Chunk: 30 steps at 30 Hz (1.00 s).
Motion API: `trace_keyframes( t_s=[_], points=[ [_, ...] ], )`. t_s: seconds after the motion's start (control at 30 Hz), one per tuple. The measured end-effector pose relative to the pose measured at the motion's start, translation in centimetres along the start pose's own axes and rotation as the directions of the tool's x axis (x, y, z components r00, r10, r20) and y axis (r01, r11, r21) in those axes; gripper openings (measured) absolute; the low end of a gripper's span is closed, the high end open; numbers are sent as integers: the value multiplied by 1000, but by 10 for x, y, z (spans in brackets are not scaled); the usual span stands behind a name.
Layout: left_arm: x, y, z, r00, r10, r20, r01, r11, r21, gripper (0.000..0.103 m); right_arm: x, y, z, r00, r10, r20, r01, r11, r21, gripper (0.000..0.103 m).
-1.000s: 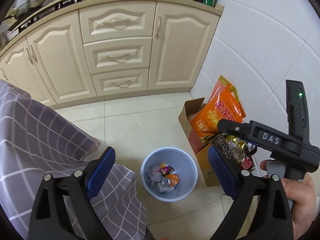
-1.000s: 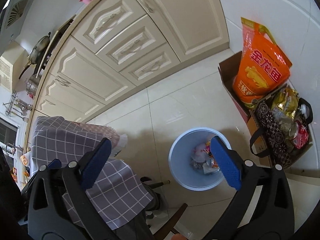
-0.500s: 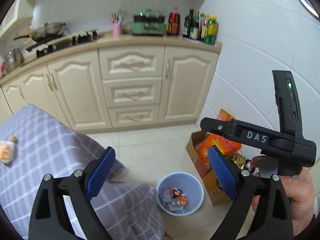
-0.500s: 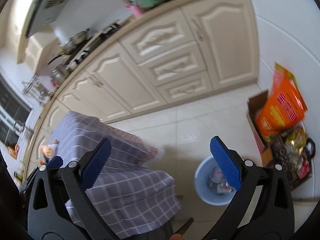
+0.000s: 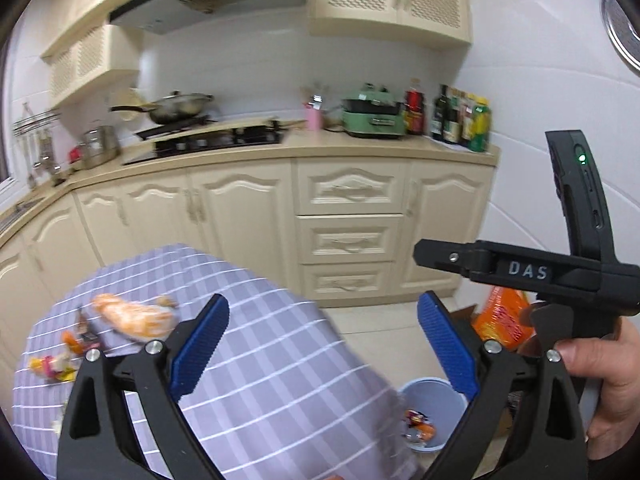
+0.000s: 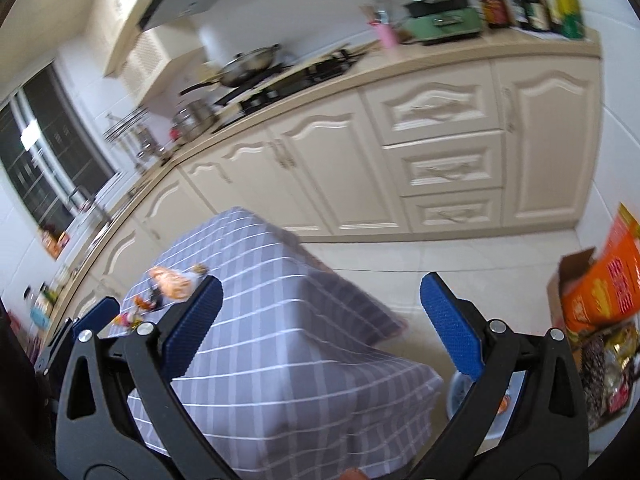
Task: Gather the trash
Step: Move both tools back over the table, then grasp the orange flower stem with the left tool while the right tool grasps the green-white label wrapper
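Note:
An orange snack packet (image 5: 134, 317) and smaller wrappers (image 5: 56, 362) lie on the grey checked tablecloth (image 5: 280, 368) at the left. The same orange snack packet (image 6: 172, 282) shows at the far edge in the right wrist view. A pale blue bin (image 5: 434, 420) holding wrappers stands on the floor beside the table. My left gripper (image 5: 324, 348) is open and empty, held above the cloth. My right gripper (image 6: 320, 320) is open too, empty, above the table's corner. The right gripper's body (image 5: 560, 272) and the hand holding it show in the left wrist view.
Cream kitchen cabinets (image 5: 344, 236) with a hob, wok and bottles run along the back. A cardboard box with an orange bag (image 6: 604, 292) and other packets stands by the white tiled wall at the right. Tiled floor (image 6: 460, 256) lies between table and cabinets.
Both grippers have tilted up and swung left, away from the bin towards the table; the bin has slid to the bottom of each view and the table's trash has come into sight.

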State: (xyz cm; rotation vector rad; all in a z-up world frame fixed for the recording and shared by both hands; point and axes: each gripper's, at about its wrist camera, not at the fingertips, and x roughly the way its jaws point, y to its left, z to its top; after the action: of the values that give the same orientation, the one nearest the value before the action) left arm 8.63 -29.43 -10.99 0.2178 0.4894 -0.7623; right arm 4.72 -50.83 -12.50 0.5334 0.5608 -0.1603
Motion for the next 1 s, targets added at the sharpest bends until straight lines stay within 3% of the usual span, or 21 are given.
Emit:
trace_keyframes(
  t_s=[0.27, 0.57, 0.67, 0.83, 0.9, 1.0],
  points=[
    [-40, 89, -19, 989, 147, 28, -143, 985, -95, 93, 30, 84, -8, 996, 79, -49, -84, 989, -122, 97],
    [-67, 187, -54, 960, 280, -5, -274, 939, -209, 93, 63, 160, -28, 984, 136, -113, -158, 963, -218, 97],
    [-68, 213, -66, 947, 320, -34, -319, 922, -220, 93, 78, 184, -37, 979, 145, -141, -178, 951, -253, 97],
    [-41, 253, -85, 920, 362, -149, -387, 897, -212, 93, 105, 211, -54, 966, 165, -201, -218, 934, -282, 97],
    [-29, 265, -93, 910, 366, -197, -403, 891, -207, 93, 114, 218, -59, 960, 170, -221, -231, 929, -290, 97],
    [-10, 287, -100, 908, 332, -255, -389, 894, -221, 93, 129, 223, -65, 955, 163, -249, -236, 924, -299, 97]
  ],
)
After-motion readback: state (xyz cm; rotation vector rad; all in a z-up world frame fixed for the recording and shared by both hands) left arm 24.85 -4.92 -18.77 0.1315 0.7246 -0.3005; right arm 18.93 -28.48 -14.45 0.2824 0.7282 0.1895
